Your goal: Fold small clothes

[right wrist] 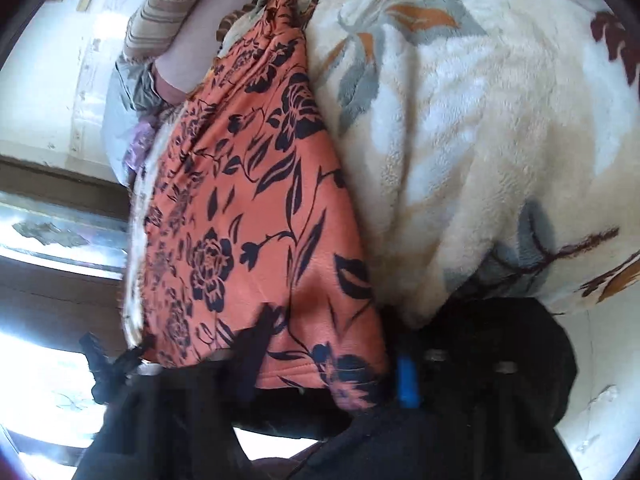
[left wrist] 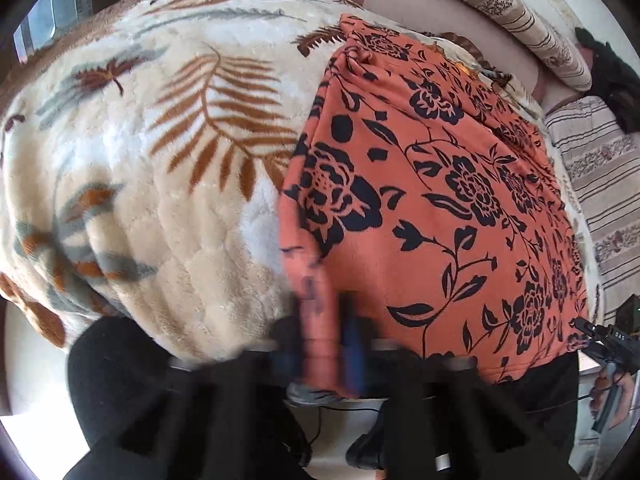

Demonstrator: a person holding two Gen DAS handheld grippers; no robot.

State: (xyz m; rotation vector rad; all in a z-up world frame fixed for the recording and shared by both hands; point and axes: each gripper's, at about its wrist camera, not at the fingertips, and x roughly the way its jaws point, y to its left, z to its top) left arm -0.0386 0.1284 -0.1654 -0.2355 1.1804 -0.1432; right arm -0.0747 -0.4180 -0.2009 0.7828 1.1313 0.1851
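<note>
Evidently soft and light, the orange floral garment (left wrist: 440, 200) drapes over the plush blanket (left wrist: 160, 160). Each hand-held gripper, left (left wrist: 324, 344) and right (right wrist: 332, 364), pinches its near hem, the best hold.

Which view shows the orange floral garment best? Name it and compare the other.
The left wrist view. There the orange floral garment lies spread broadly on the leaf-print plush blanket, its black flower pattern and edges sharp. In the right wrist view the garment appears as a narrower, foreshortened strip, blurred near the fingers.
</note>
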